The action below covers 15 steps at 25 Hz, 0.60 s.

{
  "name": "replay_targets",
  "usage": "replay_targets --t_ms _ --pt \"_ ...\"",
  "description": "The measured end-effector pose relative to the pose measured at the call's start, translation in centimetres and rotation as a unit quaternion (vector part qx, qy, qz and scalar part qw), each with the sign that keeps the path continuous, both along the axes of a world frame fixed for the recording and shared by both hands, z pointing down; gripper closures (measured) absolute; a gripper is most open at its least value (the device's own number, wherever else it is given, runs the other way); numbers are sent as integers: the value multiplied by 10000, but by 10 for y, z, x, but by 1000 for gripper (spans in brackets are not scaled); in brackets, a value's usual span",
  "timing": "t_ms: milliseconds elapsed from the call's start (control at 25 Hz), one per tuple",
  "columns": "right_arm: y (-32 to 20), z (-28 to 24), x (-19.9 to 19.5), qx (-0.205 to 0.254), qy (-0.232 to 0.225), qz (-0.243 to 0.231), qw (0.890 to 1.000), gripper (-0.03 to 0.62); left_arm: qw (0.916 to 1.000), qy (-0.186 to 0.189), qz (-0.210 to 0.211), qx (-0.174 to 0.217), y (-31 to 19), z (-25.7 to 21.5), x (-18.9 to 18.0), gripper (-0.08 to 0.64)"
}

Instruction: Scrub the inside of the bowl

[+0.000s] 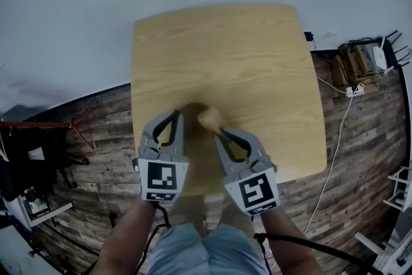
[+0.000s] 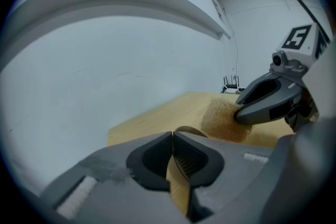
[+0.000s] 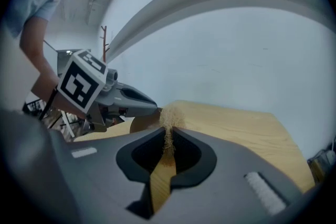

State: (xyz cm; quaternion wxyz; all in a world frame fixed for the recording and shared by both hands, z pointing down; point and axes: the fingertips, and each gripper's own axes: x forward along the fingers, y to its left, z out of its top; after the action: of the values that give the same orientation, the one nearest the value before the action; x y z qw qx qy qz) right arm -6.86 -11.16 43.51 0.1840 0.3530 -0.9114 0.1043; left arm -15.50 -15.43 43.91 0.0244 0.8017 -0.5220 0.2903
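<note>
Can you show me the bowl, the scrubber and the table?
bowl (image 3: 140,123), right gripper view, on its brown wall.
scrubber (image 2: 221,122), left gripper view, on its fuzzy middle.
table (image 1: 244,55), head view, on the bare wooden top.

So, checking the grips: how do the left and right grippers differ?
The left gripper is shut on the wooden bowl; the right gripper is shut on a tan fibrous scrubber. The left points straight ahead; the right angles inward. Both are over the wooden table.
</note>
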Motion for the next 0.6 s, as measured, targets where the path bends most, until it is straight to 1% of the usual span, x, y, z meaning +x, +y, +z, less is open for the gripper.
replay_targets --t_ms 120,240,480,600 --pt "1 10 -15 274 329 -469 9980 557 9999 34 123 -37 0 1 4 531" --pt "-2 21 -23 534 641 -851 9929 558 9997 51 249 -67 -1 0 6 531" --pt "-7 39 -30 689 1070 -1229 9842 558 9988 10 484 -88 2 -1 8 531" --pt "-9 47 -36 625 1218 -1437 9801 558 9983 -15 582 -78 0 -2 13 531"
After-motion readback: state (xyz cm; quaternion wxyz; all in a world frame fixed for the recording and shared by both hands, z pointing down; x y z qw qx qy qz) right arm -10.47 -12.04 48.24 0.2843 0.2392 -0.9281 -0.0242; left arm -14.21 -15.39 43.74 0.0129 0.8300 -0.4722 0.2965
